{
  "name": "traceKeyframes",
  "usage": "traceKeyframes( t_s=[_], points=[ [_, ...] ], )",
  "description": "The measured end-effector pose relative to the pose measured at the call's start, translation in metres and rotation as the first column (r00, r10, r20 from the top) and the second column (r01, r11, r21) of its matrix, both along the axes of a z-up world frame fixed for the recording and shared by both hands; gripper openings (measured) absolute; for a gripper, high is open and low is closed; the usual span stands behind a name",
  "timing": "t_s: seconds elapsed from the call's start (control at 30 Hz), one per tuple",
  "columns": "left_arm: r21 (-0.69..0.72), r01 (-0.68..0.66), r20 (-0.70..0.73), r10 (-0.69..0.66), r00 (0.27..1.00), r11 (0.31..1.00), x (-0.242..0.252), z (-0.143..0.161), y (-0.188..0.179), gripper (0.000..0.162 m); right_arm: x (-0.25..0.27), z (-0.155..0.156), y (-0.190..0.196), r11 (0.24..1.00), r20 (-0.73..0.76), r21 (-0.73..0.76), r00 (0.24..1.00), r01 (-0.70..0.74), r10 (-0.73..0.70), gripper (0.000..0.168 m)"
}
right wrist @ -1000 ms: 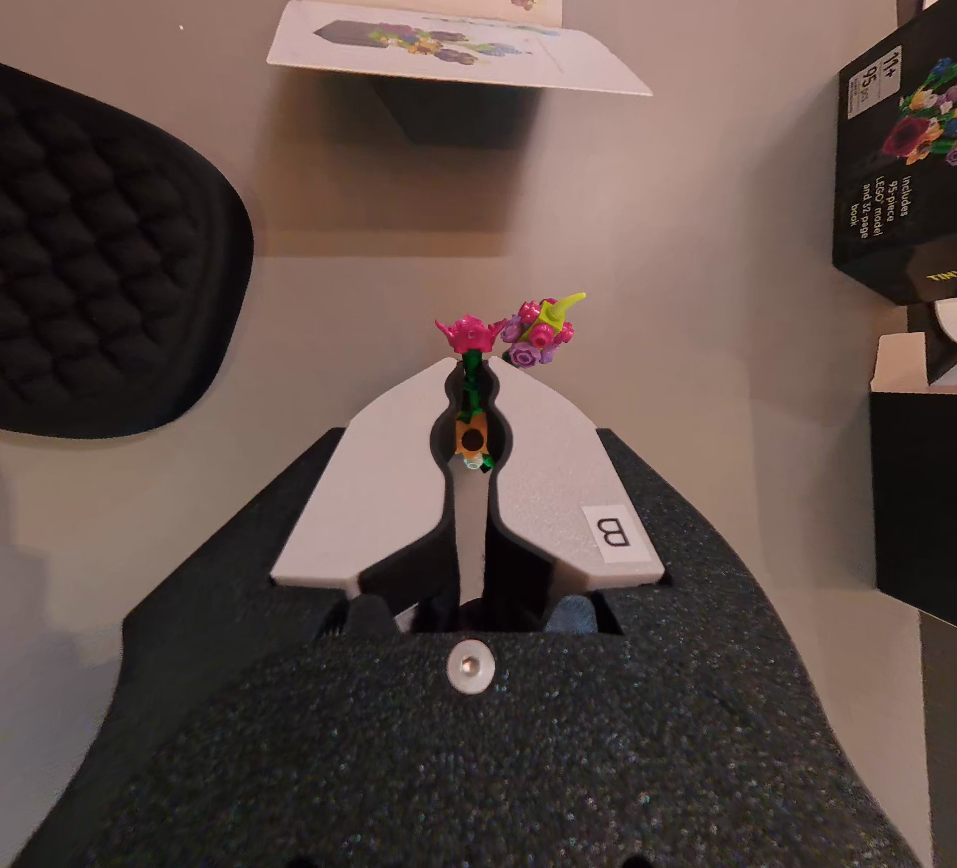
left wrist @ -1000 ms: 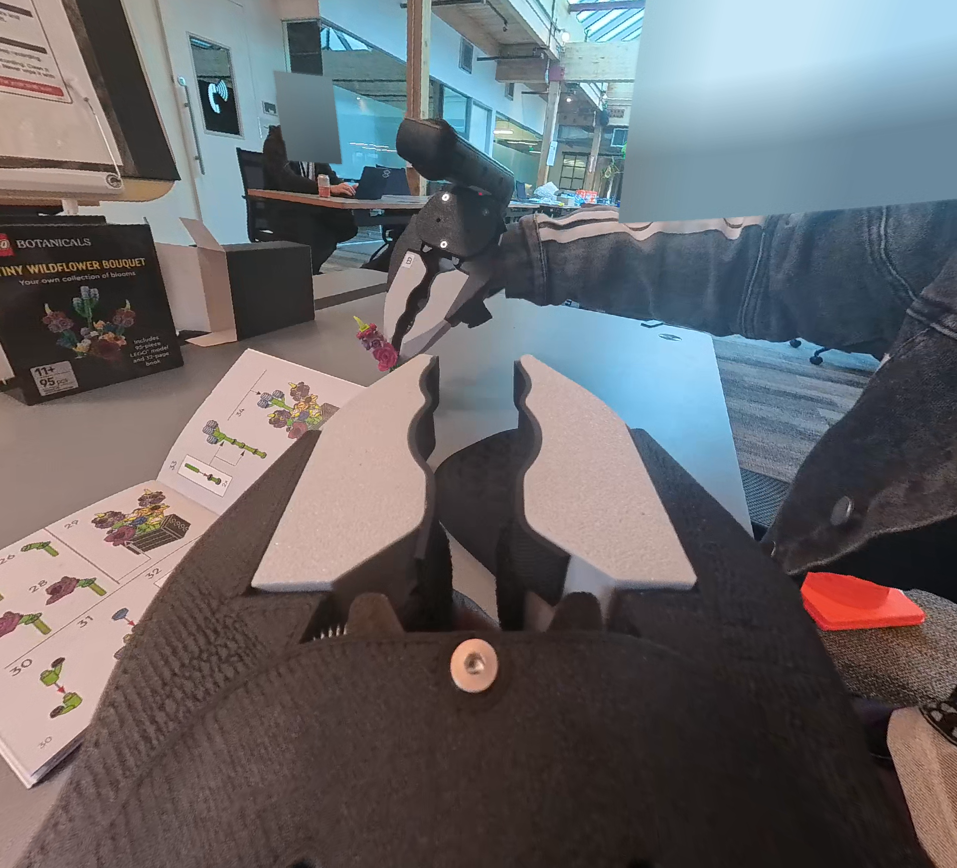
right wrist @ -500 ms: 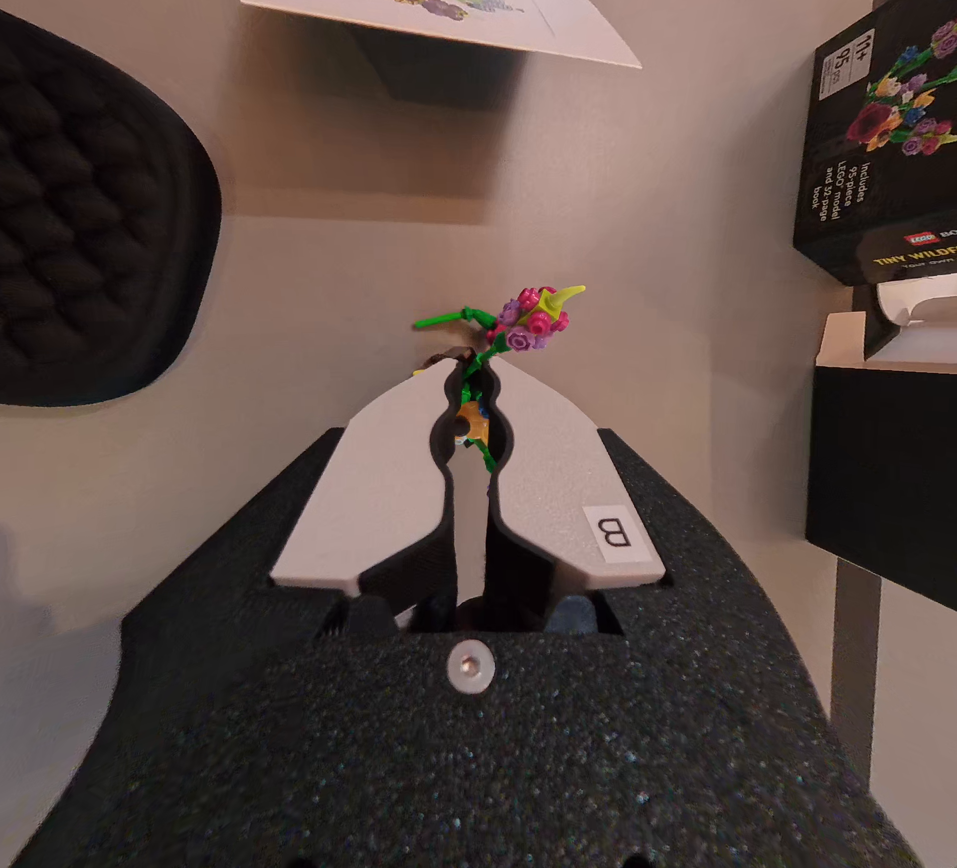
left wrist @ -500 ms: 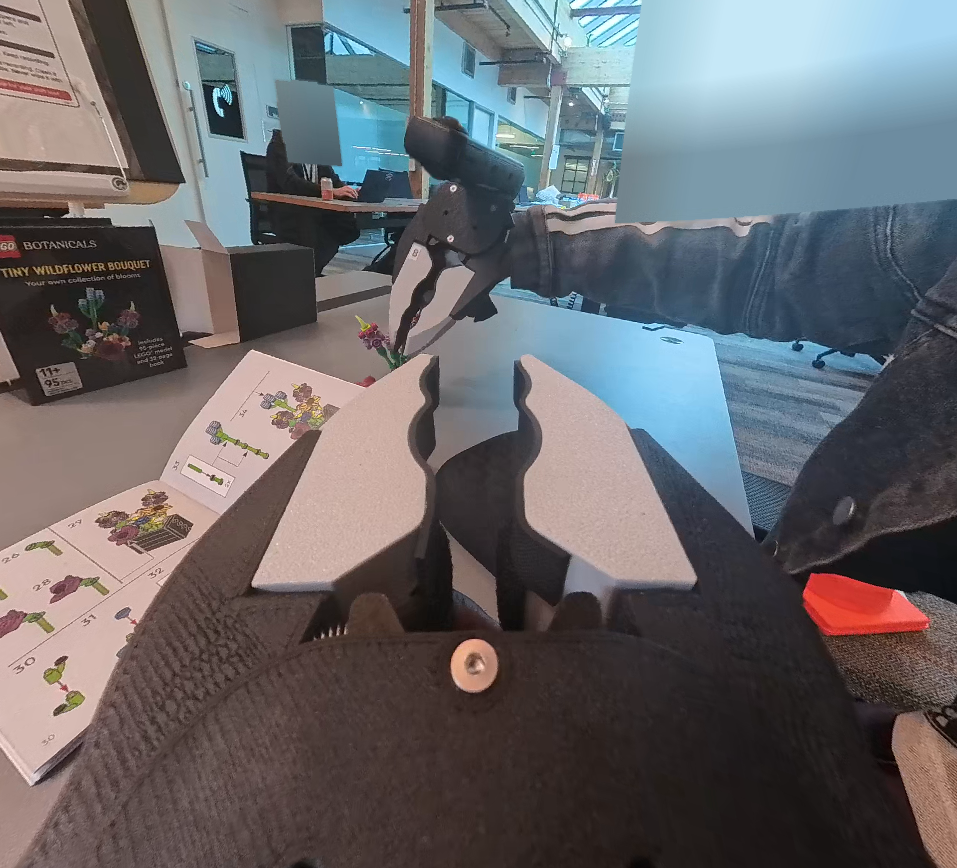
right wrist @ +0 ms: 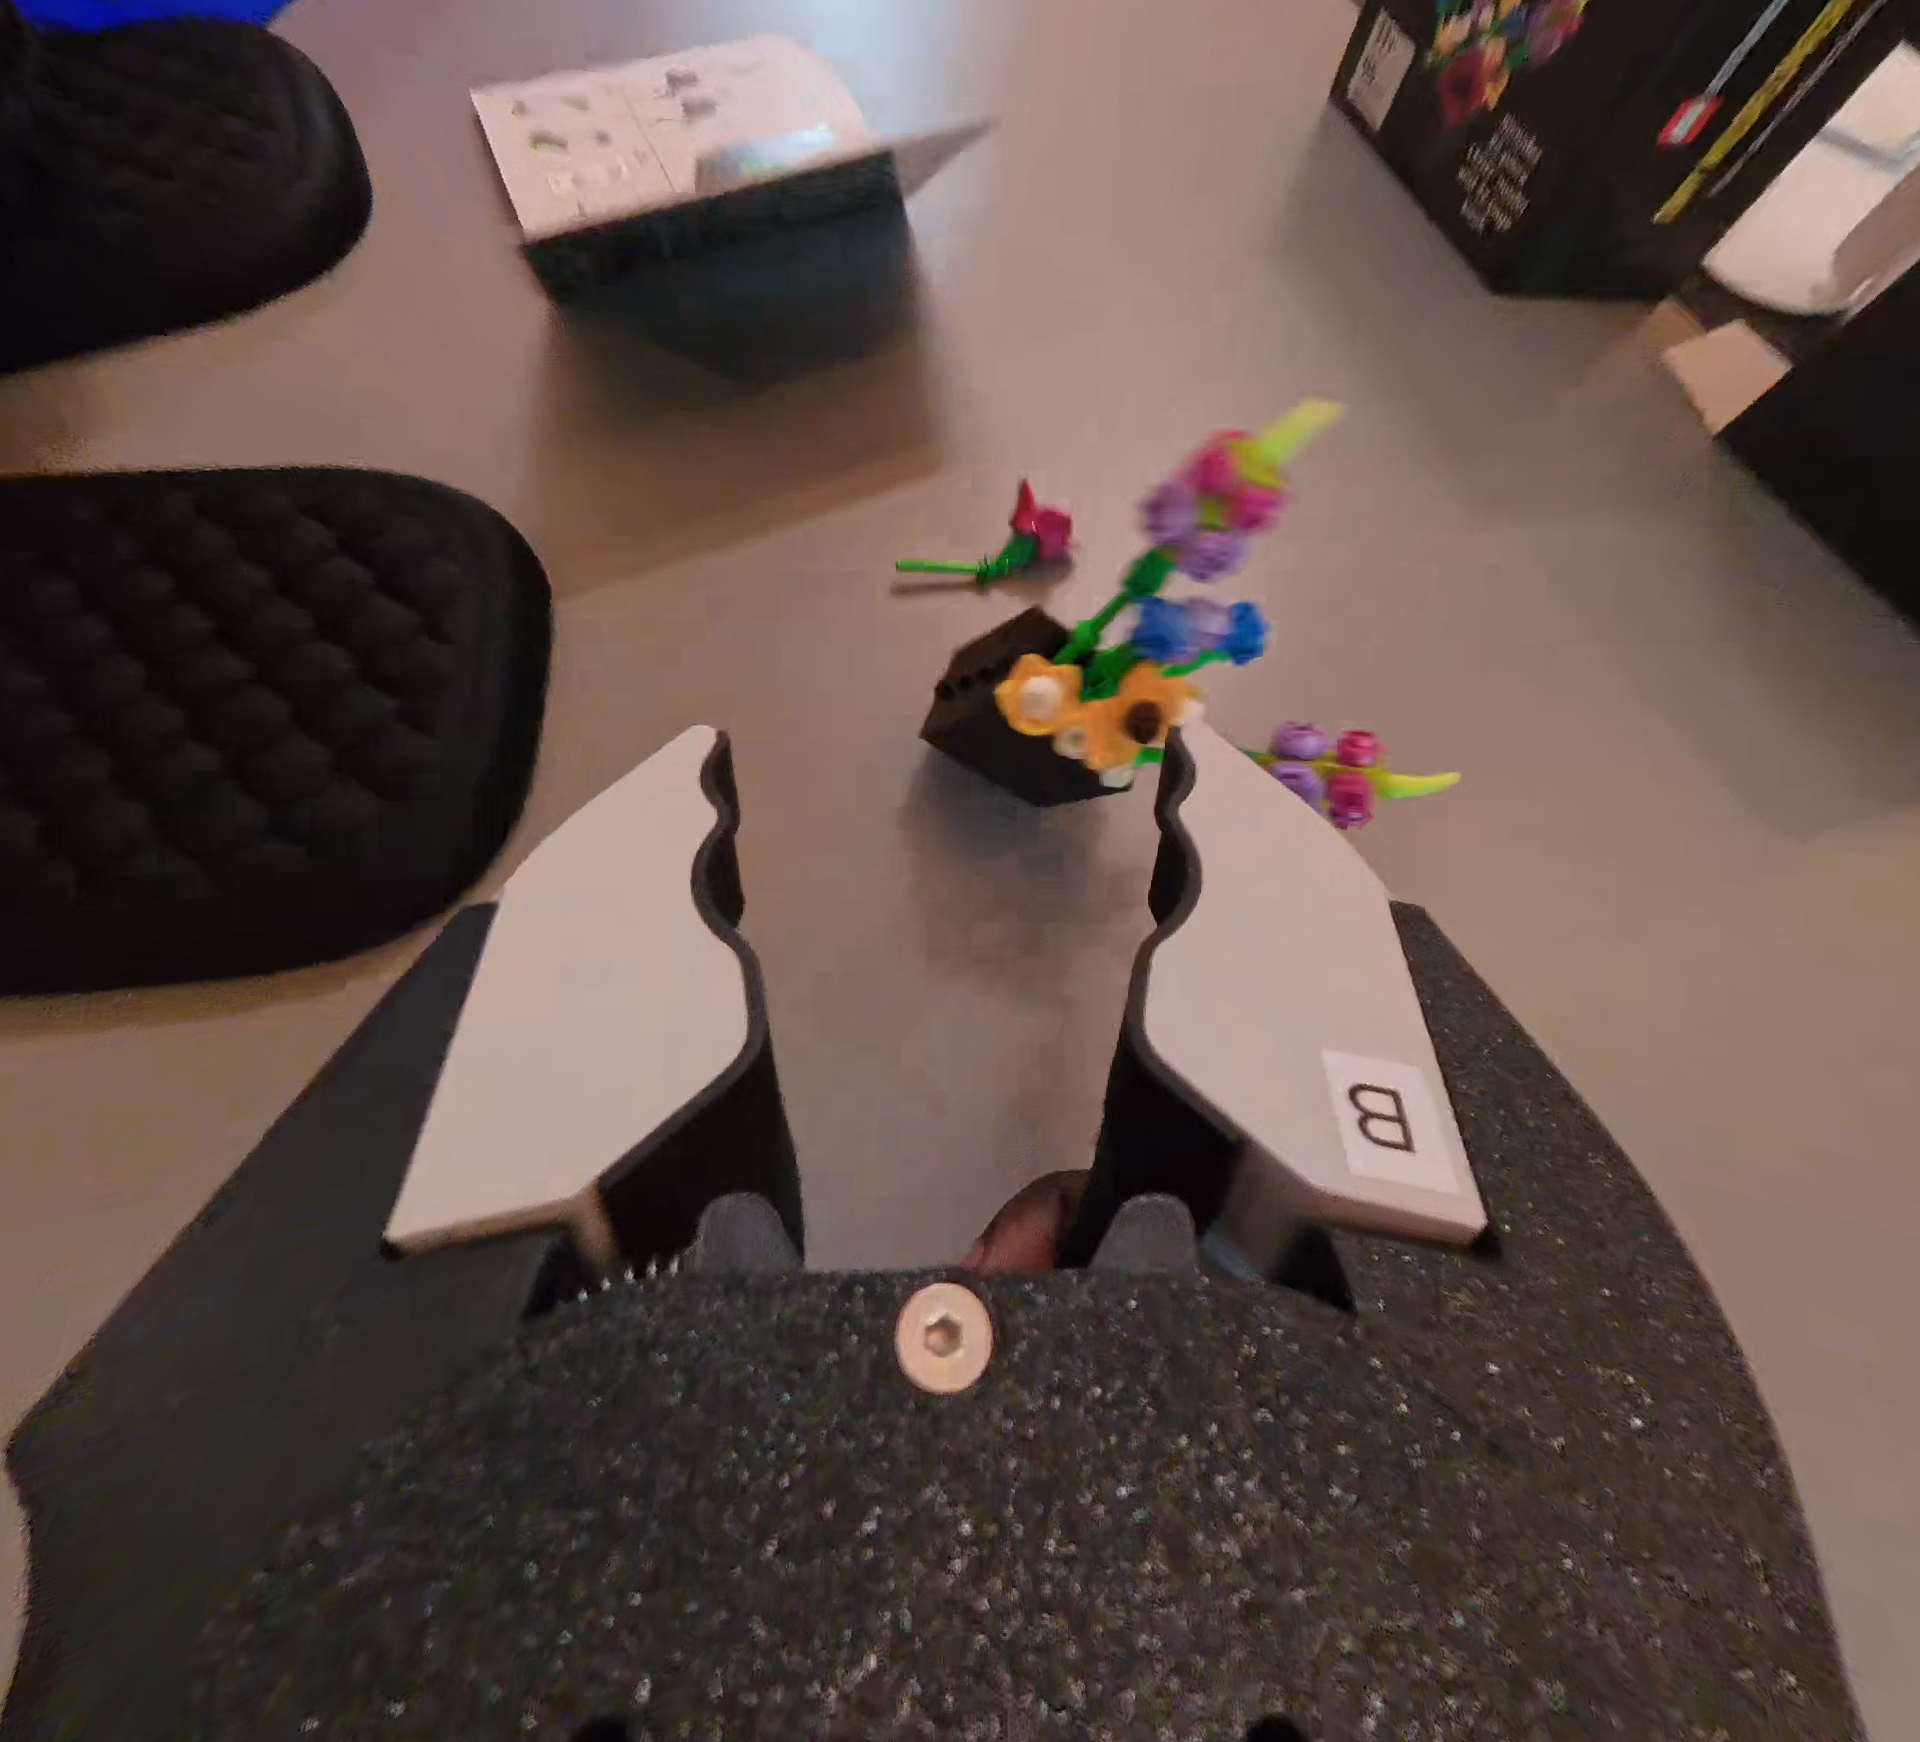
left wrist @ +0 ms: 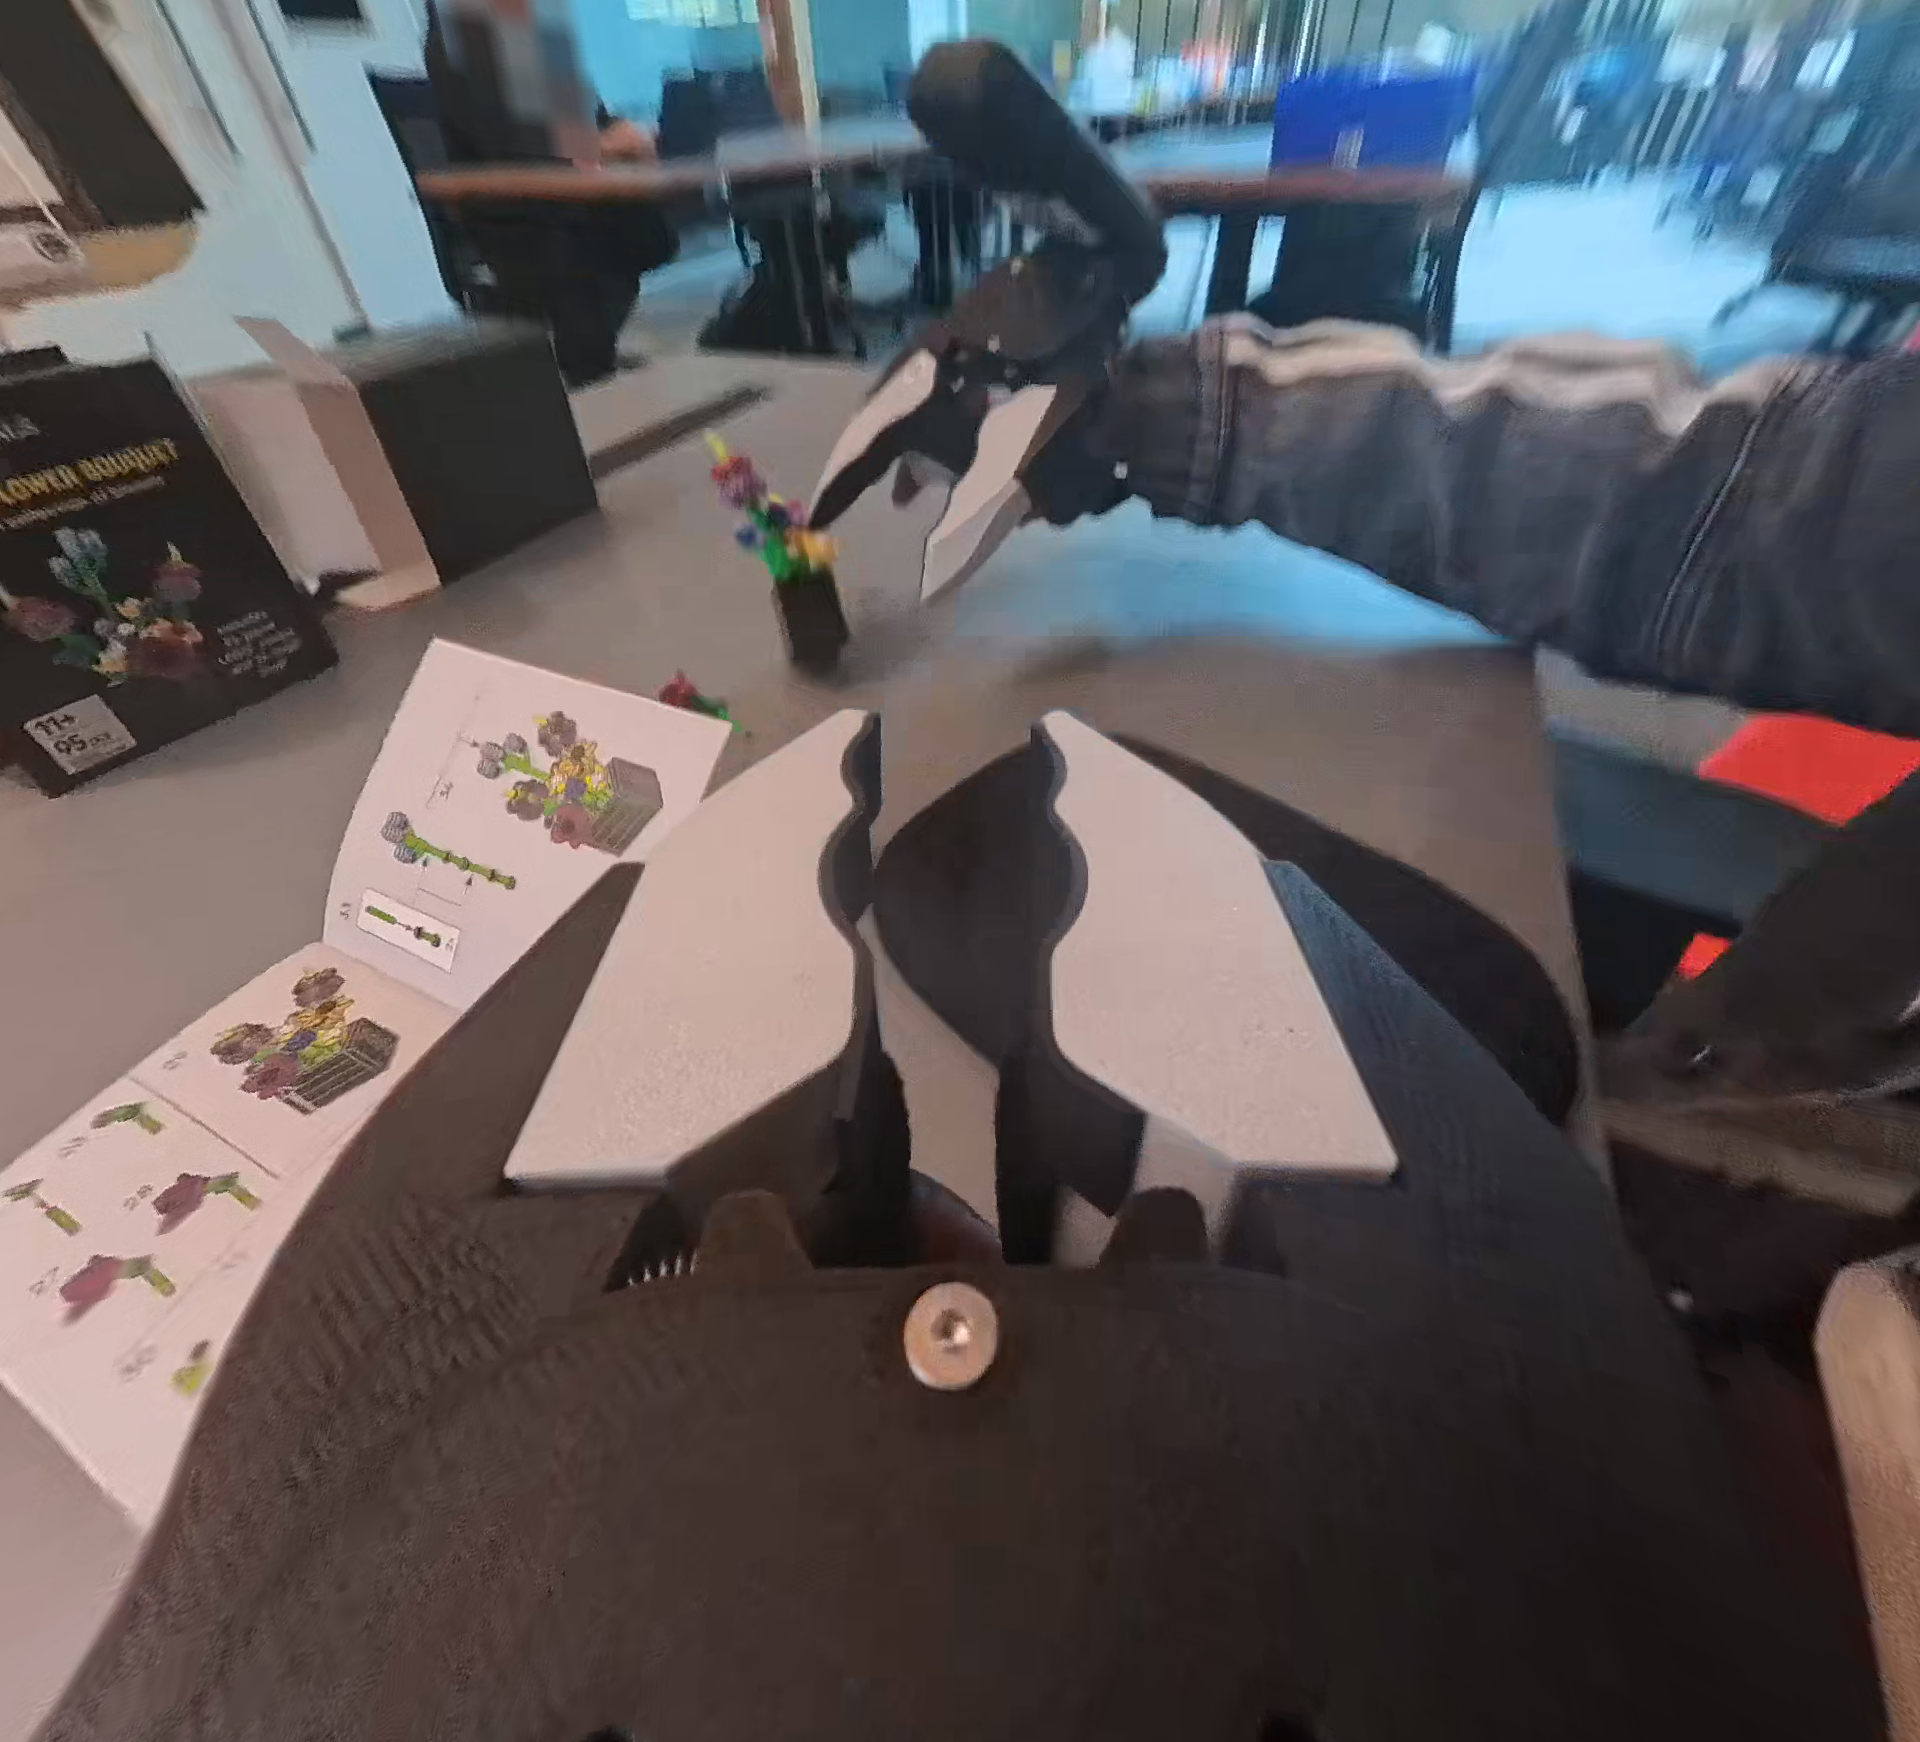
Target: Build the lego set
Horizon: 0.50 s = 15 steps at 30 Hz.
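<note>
L wrist cam low, facing across table, R wrist cam angled down, both share flower model

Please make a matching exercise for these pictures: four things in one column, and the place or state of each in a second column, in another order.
1. bouquet model
2. red flower
3. right gripper
4. instruction booklet

A. lies flat alone on the table
B. open, holds nothing
C. stands on its black base
D. open, one page raised

Pairs: 1-C, 2-A, 3-B, 4-D
</note>
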<state>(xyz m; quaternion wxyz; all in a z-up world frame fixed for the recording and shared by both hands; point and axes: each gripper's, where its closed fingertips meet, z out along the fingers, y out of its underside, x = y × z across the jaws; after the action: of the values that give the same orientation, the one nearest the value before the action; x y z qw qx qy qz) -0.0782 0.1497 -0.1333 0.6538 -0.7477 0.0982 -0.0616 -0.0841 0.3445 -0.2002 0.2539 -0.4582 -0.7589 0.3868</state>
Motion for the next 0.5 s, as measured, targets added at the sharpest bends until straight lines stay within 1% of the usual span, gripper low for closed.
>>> traceKeyframes(
  t_s=[0.07,0.1,0.17,0.27,0.37,0.5],
  points=[
    [-0.118,-0.009,-0.071,0.001,0.997,0.993,-0.004,-0.01,0.013,0.028,-0.003,-0.007,0.006,1.0,-0.009,0.002,1.0,-0.023,0.023,0.079],
    [-0.138,-0.025,-0.093,0.012,0.996,0.99,-0.008,-0.01,0.021,0.028,-0.005,-0.002,0.004,0.999,-0.041,-0.024,0.998,-0.045,0.044,0.079],
    [-0.142,-0.03,-0.116,0.013,0.993,0.989,-0.013,-0.009,0.038,0.028,-0.009,0.015,0.0,0.996,-0.118,-0.05,0.991,-0.072,0.066,0.072],
    [-0.189,-0.023,-0.114,0.001,0.993,0.982,-0.017,-0.013,0.054,0.028,-0.007,0.018,-0.003,0.995,-0.117,0.013,0.988,-0.096,0.096,0.062],
    [-0.192,-0.027,-0.148,-0.001,0.989,0.981,-0.019,-0.011,0.062,0.028,-0.001,0.021,-0.004,0.995,-0.136,0.05,0.987,-0.083,0.089,0.063],
    [-0.219,-0.044,-0.178,0.005,0.984,0.975,-0.025,-0.017,0.068,0.028,0.005,0.033,-0.004,0.999,-0.233,-0.023,0.972,-0.043,0.037,0.058]
  ],
)
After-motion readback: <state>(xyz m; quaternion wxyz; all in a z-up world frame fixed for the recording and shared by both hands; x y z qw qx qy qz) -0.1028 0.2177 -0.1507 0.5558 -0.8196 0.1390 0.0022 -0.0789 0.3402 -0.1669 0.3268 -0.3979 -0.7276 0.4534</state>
